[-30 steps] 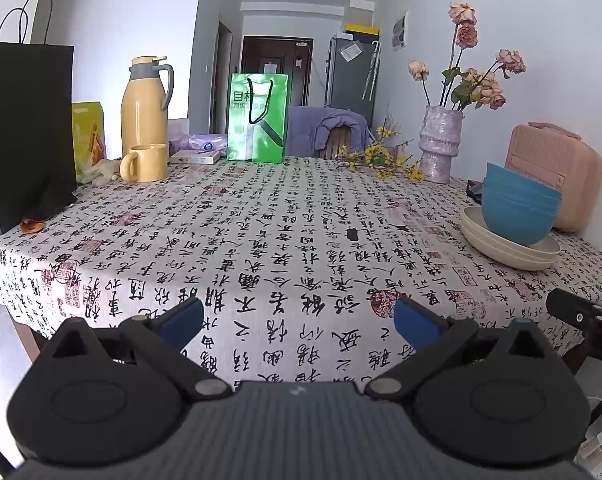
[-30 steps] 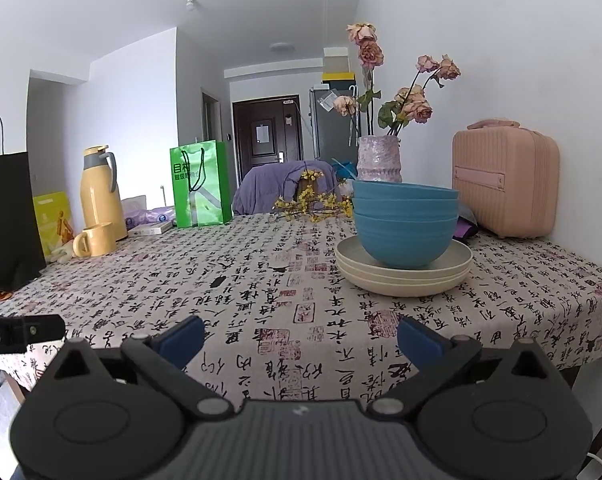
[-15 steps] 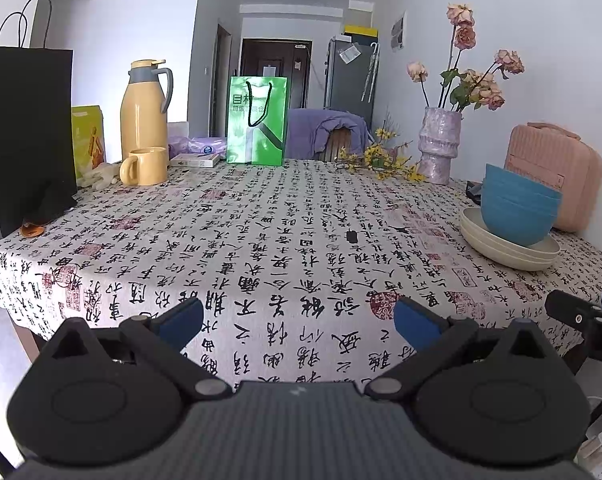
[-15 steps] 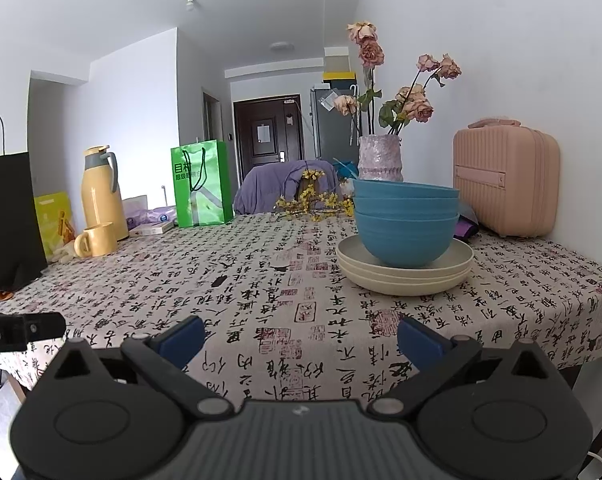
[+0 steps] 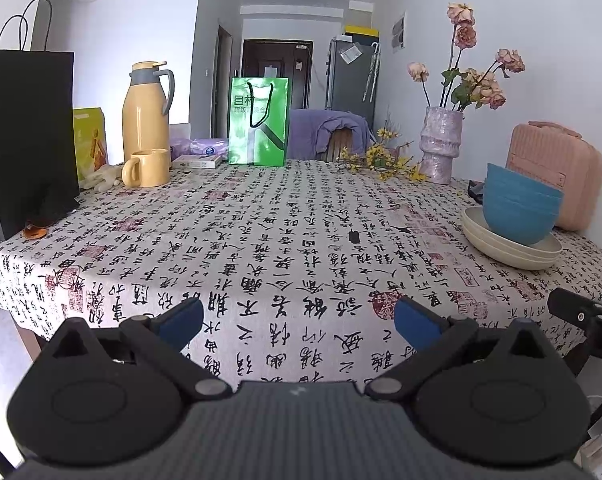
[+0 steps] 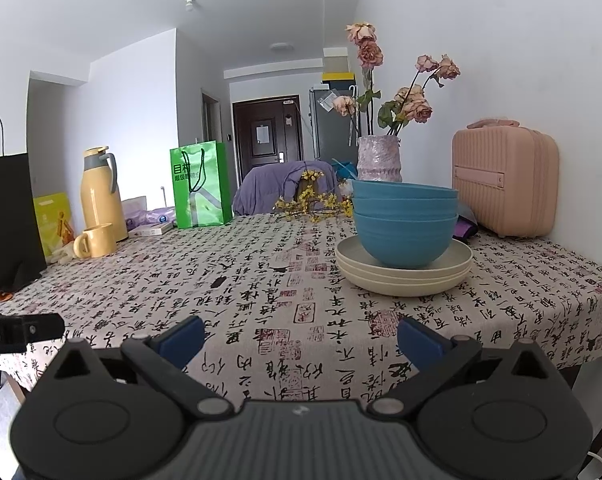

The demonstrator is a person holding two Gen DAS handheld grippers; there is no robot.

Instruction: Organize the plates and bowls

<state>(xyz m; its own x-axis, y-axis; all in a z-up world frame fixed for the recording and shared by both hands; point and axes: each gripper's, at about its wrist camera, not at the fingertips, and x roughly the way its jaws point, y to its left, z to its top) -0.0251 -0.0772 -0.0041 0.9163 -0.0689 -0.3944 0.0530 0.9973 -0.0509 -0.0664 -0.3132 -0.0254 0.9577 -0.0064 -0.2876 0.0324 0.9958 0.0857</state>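
Bowls [image 6: 405, 224] nested, sitting on stacked plates [image 6: 401, 276] at desk [image 6: 261, 280] right side — fits either a finished stack or one awaiting sorting. Left gripper [image 5: 297, 320] and right gripper [image 6: 299, 336] hover at near edge — jaws wide open, empty.

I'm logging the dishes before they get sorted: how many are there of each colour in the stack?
Blue bowls: 3, nested
Cream plates: 3, stacked under the bowls
Total: 6 dishes
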